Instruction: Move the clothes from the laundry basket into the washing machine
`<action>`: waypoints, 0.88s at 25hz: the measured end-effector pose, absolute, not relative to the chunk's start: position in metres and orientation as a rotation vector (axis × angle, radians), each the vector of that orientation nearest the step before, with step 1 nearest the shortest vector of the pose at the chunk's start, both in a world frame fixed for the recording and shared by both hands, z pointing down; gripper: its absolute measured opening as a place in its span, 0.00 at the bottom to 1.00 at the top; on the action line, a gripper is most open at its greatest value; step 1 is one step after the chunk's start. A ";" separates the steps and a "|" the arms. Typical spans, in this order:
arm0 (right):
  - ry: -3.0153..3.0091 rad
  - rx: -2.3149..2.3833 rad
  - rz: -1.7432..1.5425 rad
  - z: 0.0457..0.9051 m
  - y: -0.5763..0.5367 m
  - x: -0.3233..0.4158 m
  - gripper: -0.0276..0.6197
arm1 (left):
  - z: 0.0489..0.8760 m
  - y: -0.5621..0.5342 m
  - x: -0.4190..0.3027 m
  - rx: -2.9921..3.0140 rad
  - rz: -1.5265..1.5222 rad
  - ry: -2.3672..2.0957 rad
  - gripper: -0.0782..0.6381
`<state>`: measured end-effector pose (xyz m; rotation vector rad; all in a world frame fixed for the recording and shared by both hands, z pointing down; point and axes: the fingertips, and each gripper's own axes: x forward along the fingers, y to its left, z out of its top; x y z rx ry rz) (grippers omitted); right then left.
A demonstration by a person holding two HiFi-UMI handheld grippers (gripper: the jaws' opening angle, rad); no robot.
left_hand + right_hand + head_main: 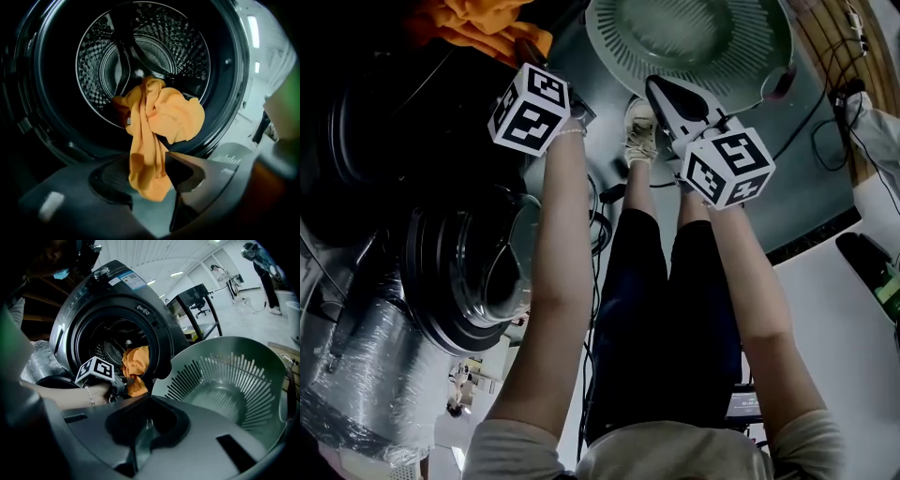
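Loosely crumpled orange cloth [161,115] — spilling from perforated steel drum [190,47], round slatted basket [220,376].

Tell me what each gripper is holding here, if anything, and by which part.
Nothing is held. The left gripper has its jaws apart; the lower end of the orange cloth hangs loose between them. The right gripper is shut and empty.

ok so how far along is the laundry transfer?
Done: the laundry basket looks empty. In hand: the orange garment hangs over the door rim of the washing machine, between the open jaws of the left gripper, unclamped. Left: push it fully inside. The right gripper is shut, empty.
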<state>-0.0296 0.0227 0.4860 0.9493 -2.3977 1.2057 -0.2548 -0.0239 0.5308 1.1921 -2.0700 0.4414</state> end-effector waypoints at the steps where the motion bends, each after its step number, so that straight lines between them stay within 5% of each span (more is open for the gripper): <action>1: -2.394 0.956 1.200 0.487 0.022 -0.028 0.06 | 0.533 -0.029 -0.256 1.194 0.455 -2.088 0.43; 7: -2.393 0.985 1.199 0.487 0.017 -0.025 0.06 | 0.534 -0.056 -0.269 1.190 0.482 -2.140 0.17; 22: -2.381 1.025 1.267 0.482 0.019 -0.027 0.06 | 0.445 -0.193 -0.315 1.568 0.231 -2.344 0.16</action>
